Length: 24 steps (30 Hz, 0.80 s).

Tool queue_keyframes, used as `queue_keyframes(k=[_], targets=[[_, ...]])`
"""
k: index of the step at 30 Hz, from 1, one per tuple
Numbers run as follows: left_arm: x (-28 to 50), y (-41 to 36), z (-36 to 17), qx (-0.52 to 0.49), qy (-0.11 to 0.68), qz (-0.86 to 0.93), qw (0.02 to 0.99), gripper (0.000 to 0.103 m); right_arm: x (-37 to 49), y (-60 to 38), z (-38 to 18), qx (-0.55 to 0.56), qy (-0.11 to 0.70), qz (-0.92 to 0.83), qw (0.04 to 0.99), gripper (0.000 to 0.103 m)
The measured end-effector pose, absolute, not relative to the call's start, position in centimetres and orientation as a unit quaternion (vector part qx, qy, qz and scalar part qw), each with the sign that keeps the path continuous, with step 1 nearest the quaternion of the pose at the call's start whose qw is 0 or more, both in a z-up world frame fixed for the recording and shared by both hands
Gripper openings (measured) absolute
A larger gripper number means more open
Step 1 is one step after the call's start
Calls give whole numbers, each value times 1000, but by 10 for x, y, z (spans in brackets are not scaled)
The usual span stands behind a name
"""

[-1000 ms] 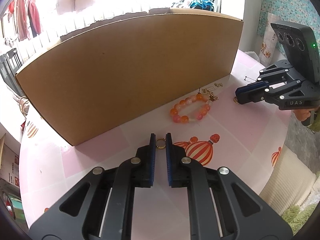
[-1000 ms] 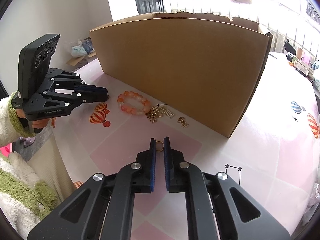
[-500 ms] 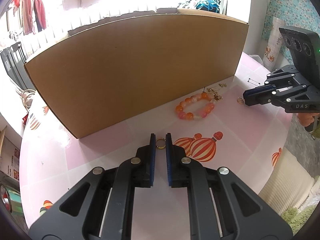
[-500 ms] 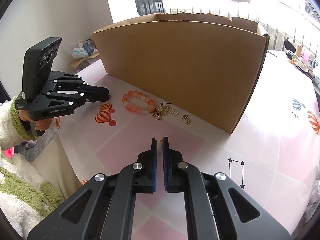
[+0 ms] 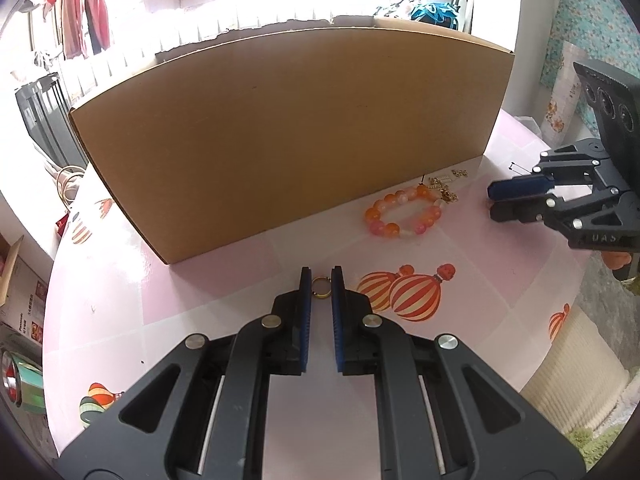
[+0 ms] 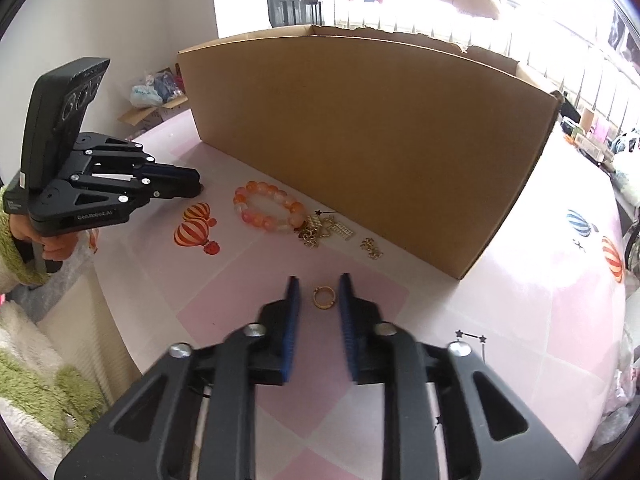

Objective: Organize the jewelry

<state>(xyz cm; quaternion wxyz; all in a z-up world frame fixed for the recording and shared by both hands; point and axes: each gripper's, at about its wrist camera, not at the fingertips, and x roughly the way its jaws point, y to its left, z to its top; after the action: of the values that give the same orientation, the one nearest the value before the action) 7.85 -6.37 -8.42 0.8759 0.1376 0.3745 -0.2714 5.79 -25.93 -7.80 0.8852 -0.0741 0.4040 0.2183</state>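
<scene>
Pale pink tablecloth (image 5: 224,264) with lighter checks, printed with orange-and-cream striped balloons (image 5: 404,292); one blue-striped balloon (image 6: 579,222) at the right edge of the right wrist view. Plain tan cardboard box (image 5: 288,132) across the middle of both frames. Bead bracelet (image 5: 402,214) in orange, pink and milky white. Gold ring (image 5: 321,287) at lower centre, a second gold ring (image 6: 324,297) likewise. Gold charms (image 6: 326,232) below the box. Black gripper bodies with blue pads (image 5: 306,308) and silver screws. Fluffy cream-and-green sleeve (image 6: 24,392) at lower left of the right wrist view. Teal floral cloth (image 5: 592,12) at upper right, red garments (image 5: 86,12) at upper left.
</scene>
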Motion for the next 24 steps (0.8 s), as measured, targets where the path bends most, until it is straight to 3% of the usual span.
queue_keyframes(k=[24], targets=[[76,-62,-81,137,374,-254,881,9,50,-267,-69,-52,396,210,893,11]])
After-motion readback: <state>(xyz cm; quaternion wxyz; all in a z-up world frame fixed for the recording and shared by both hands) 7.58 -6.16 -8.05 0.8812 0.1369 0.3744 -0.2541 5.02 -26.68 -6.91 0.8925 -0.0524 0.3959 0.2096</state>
